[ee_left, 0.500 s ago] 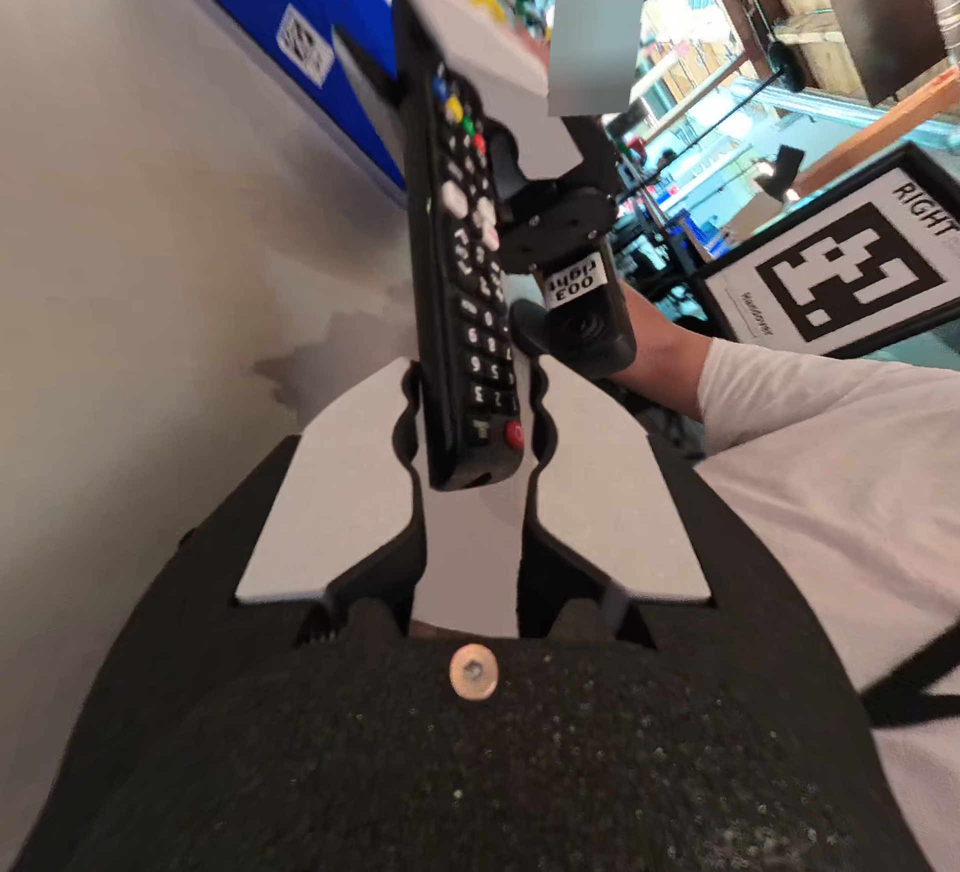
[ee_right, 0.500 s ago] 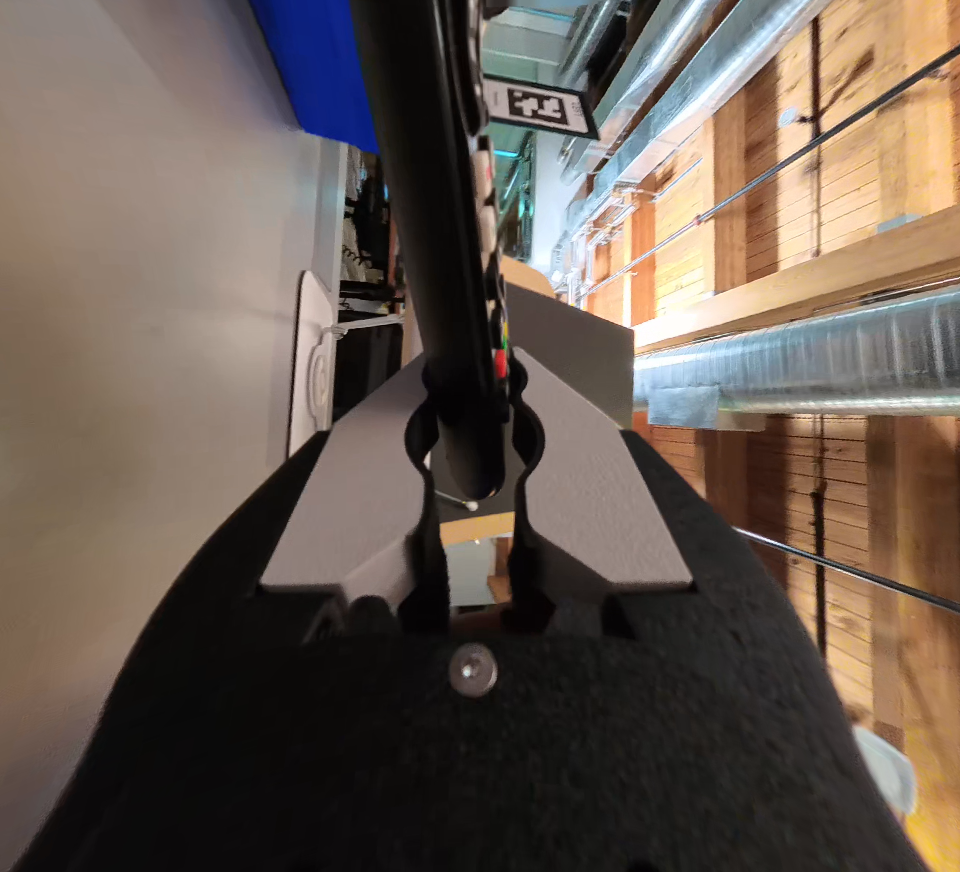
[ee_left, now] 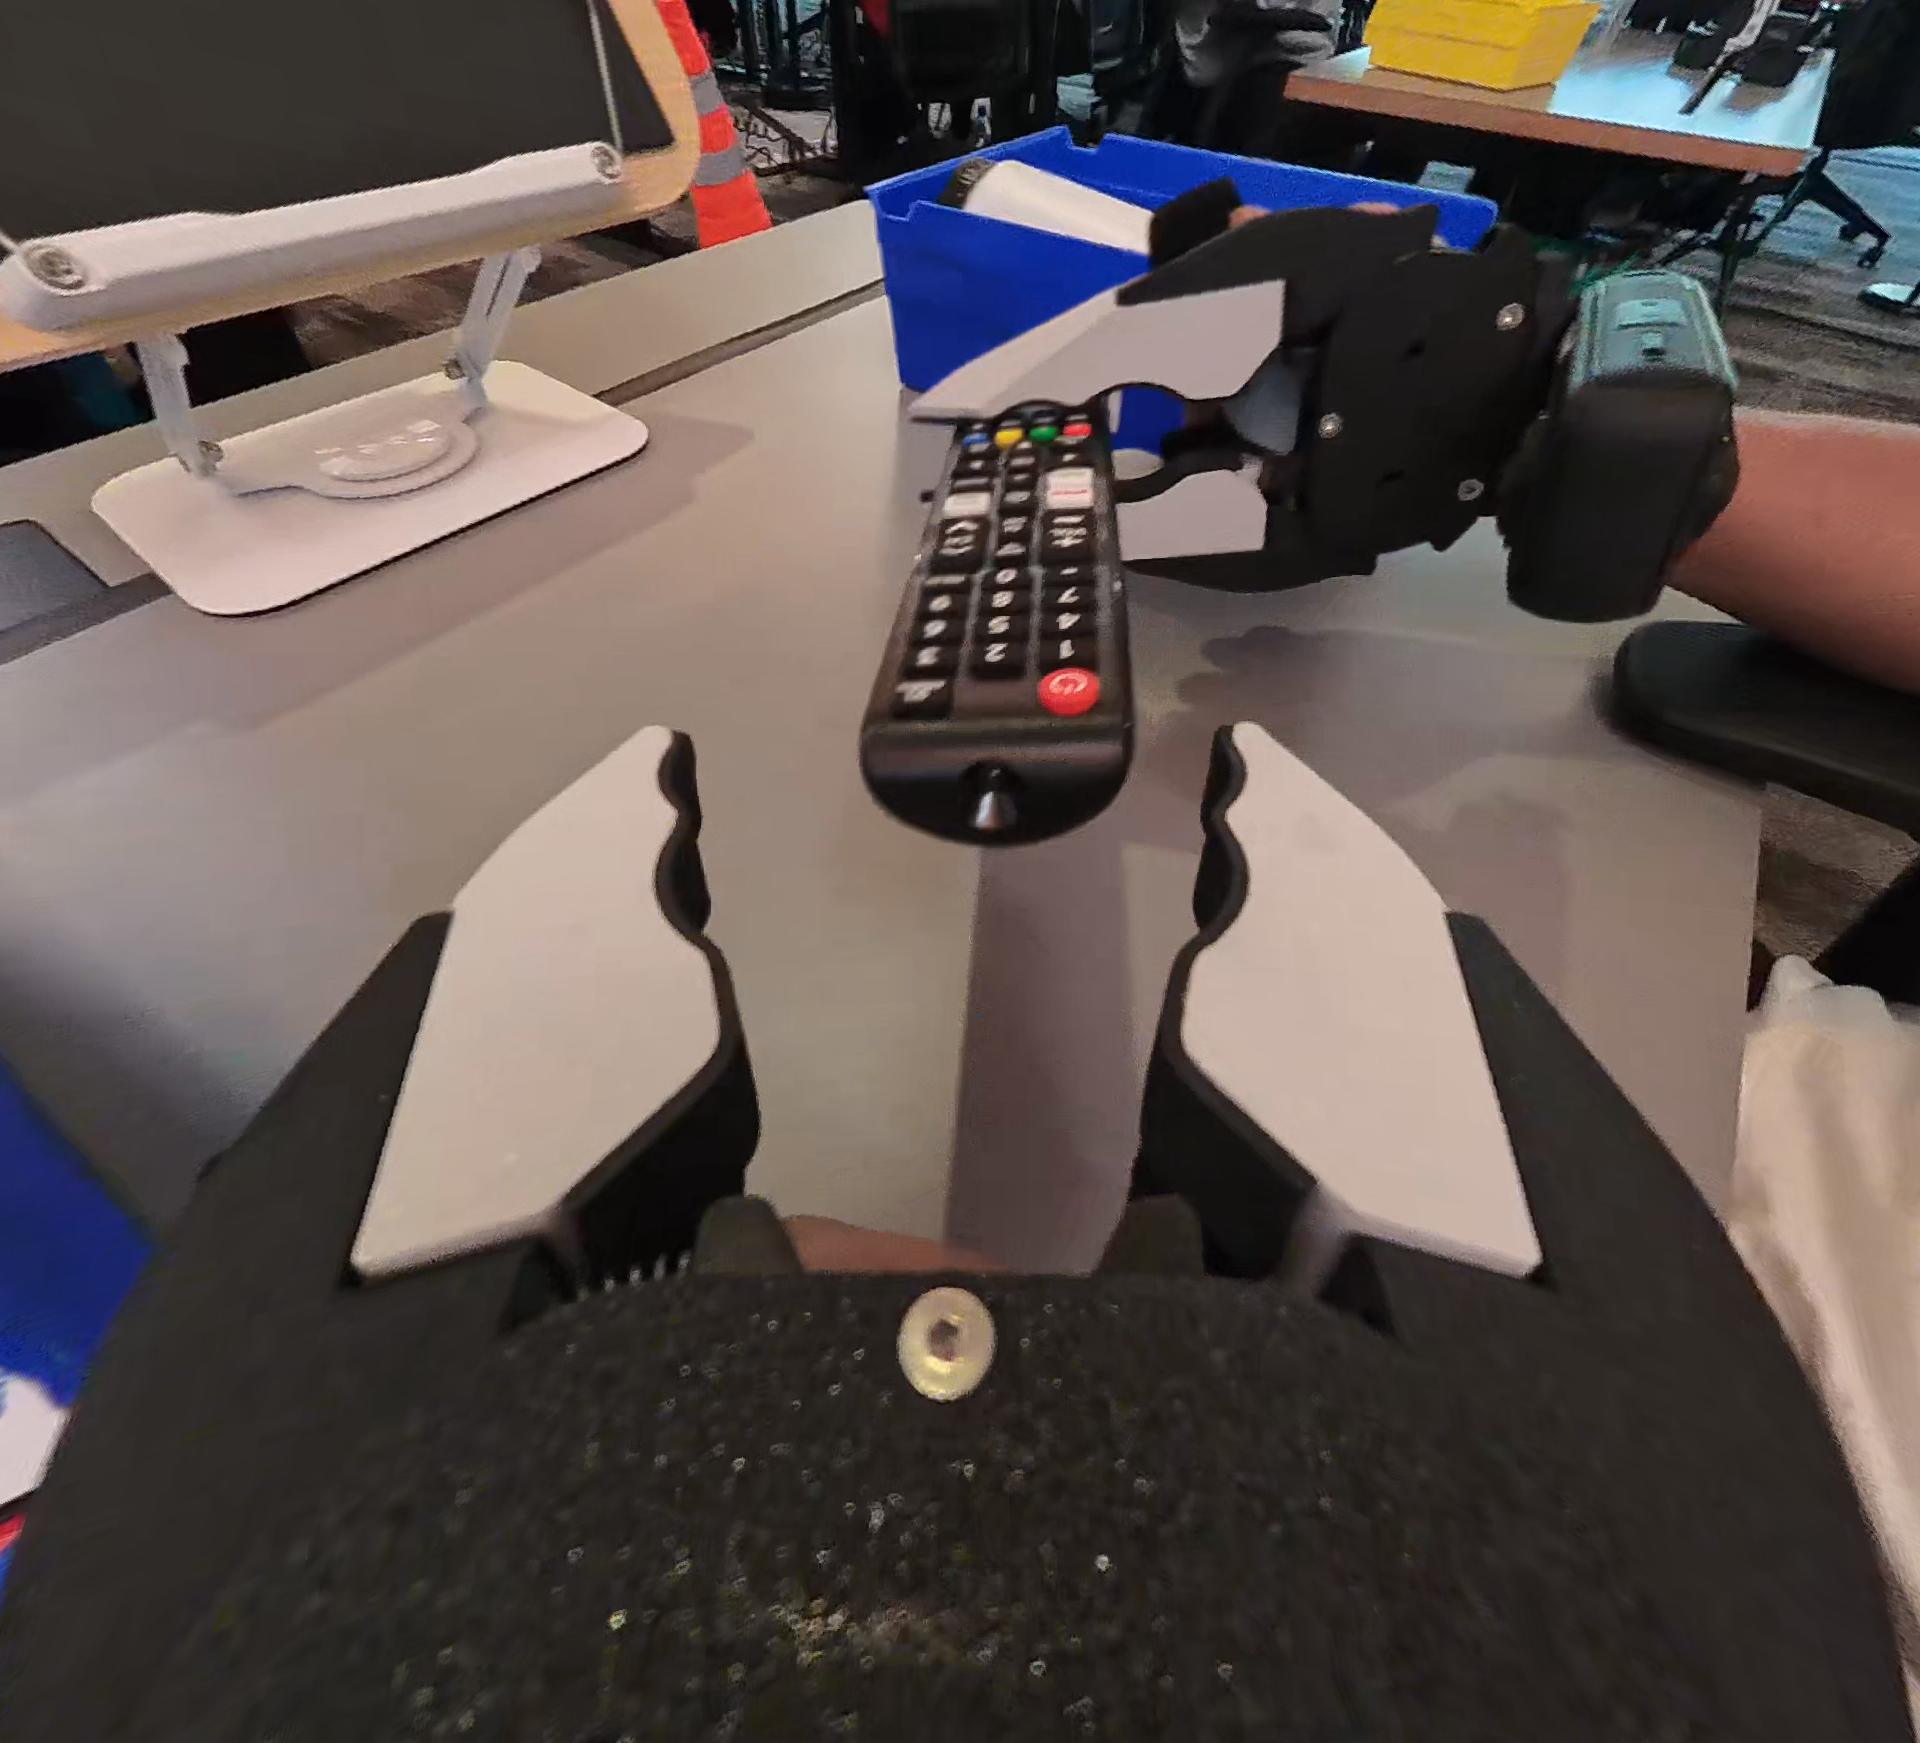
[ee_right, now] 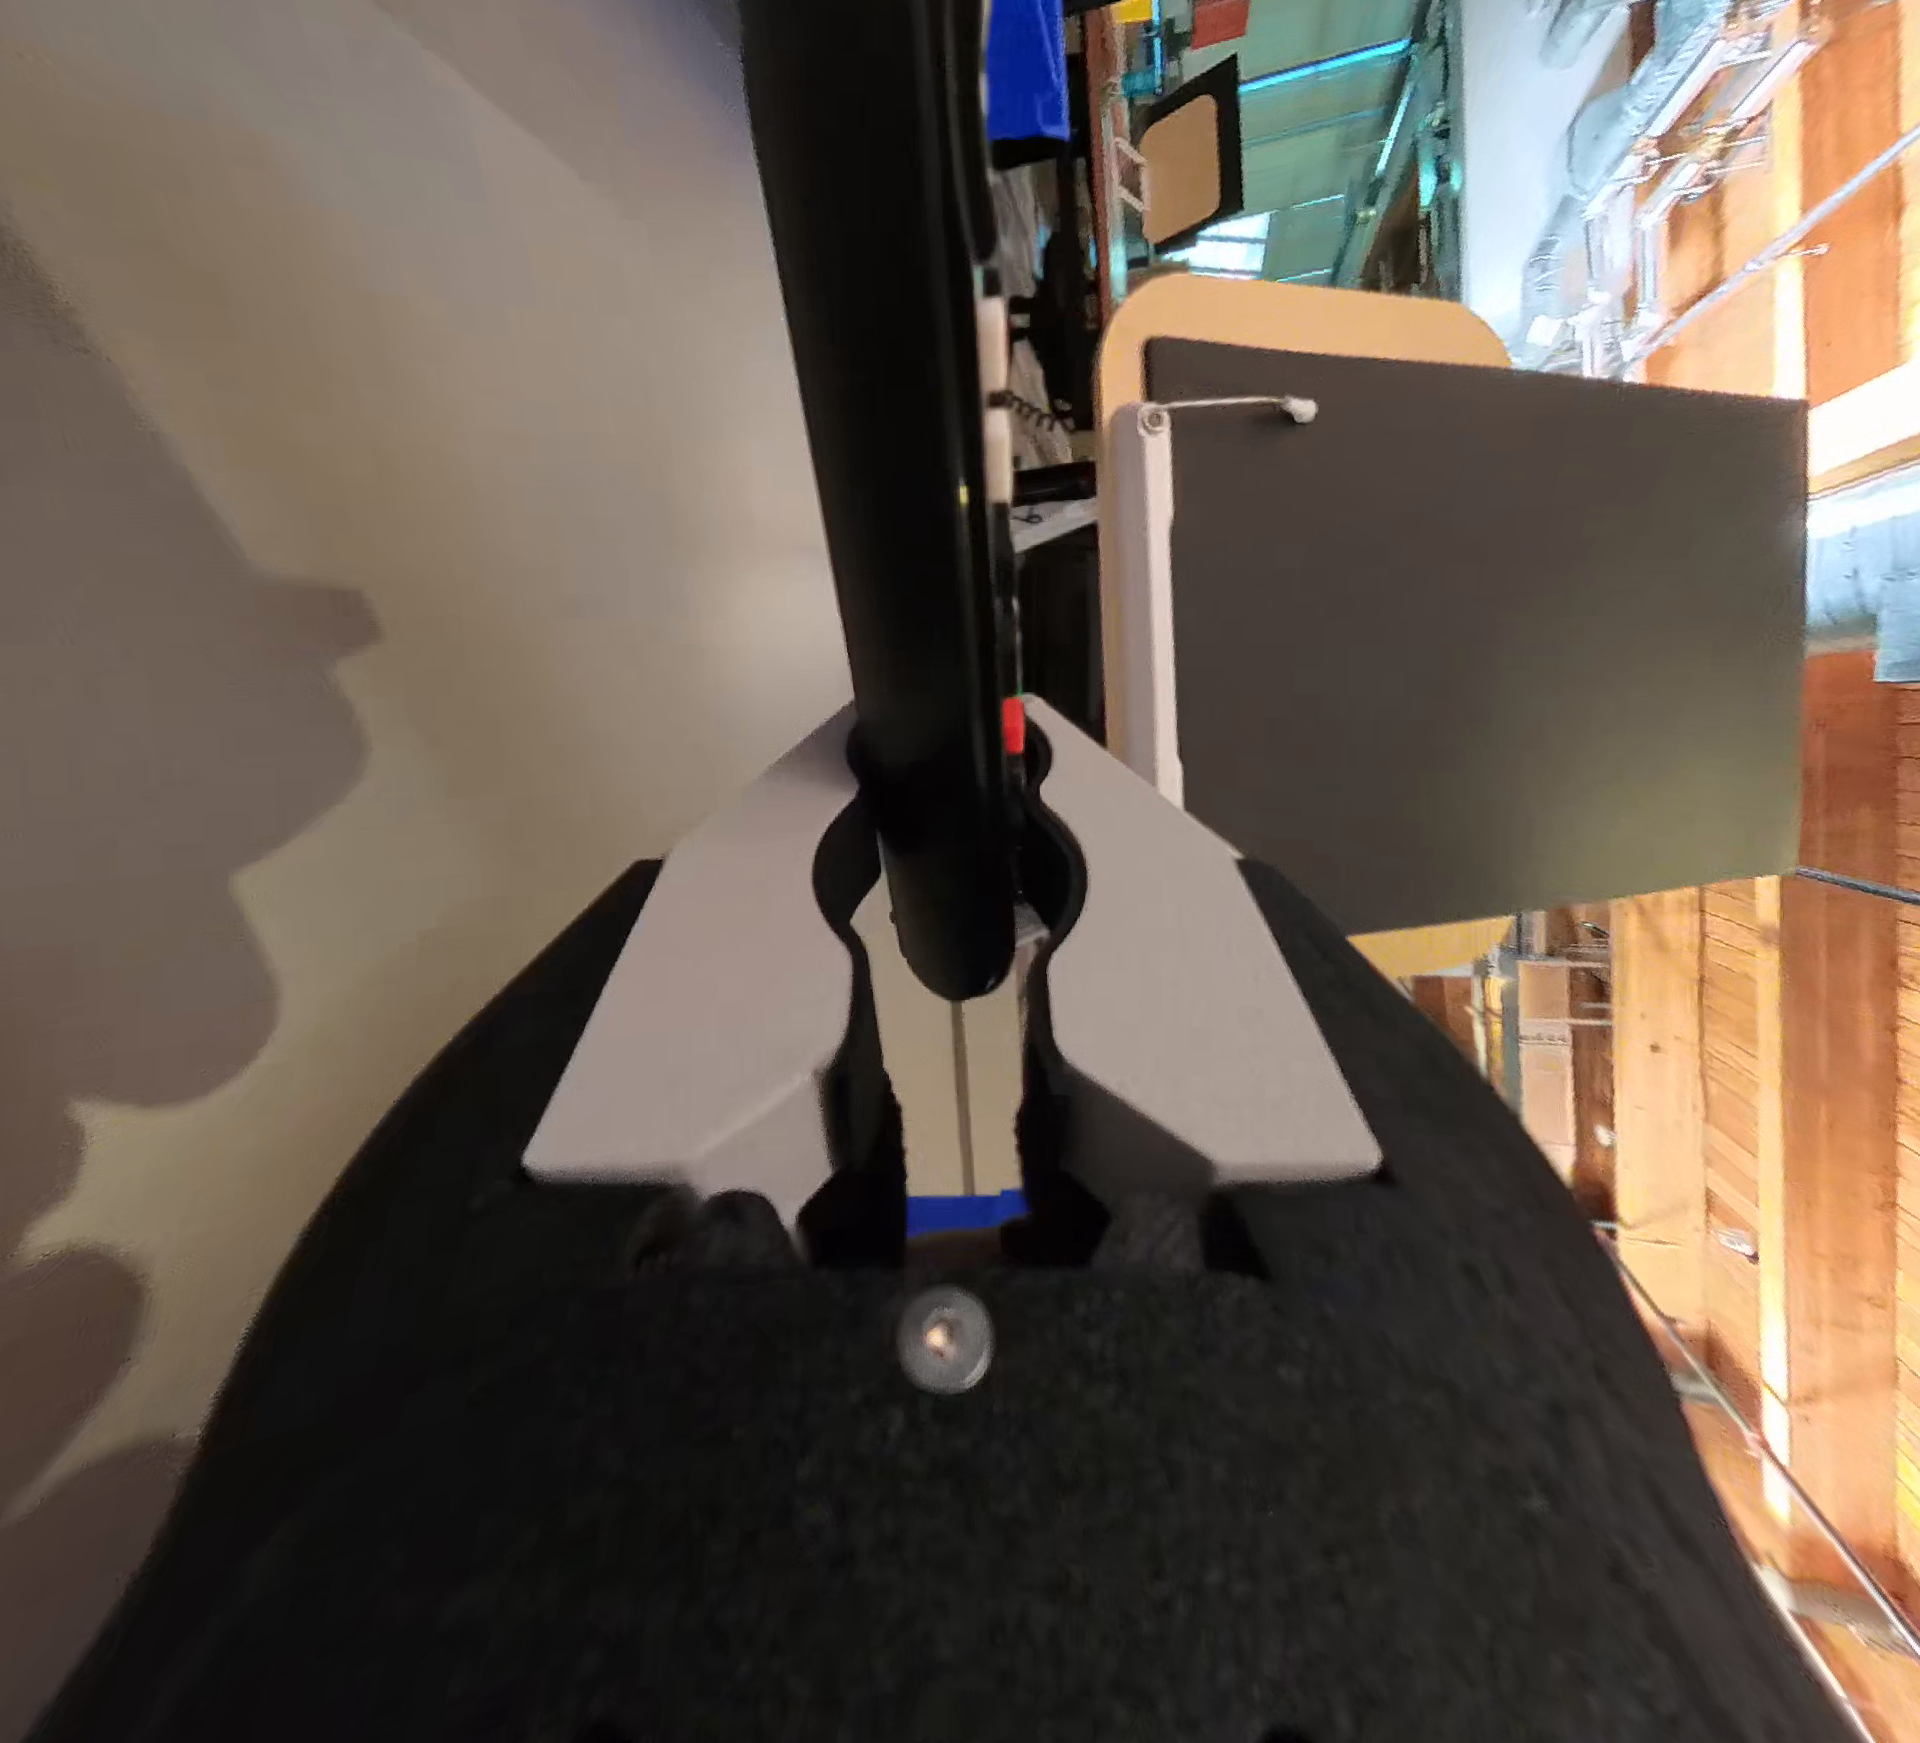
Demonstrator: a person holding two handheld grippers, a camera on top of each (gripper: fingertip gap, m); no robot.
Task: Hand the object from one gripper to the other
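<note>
Remote [ee_left: 997, 623] now outside left gripper [ee_left: 951, 846]

Grey table [ee_left: 520, 706]; white tablet stand [ee_left: 343, 488] at left holding dark board with tan rim [ee_left: 312, 10]; blue bin [ee_left: 997, 280] behind, white roll [ee_left: 1049, 202] inside; orange traffic cone [ee_left: 712, 124] beyond table edge; yellow tray [ee_left: 1475, 31] on far desk

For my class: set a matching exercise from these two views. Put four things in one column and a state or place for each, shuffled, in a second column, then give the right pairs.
1. left gripper
2. right gripper
3. remote control
4. blue bin

A. standing on the grey table
B. held at its far end, above the table
C. open, holding nothing
D. shut on the remote control

Pairs: 1-C, 2-D, 3-B, 4-A
</note>
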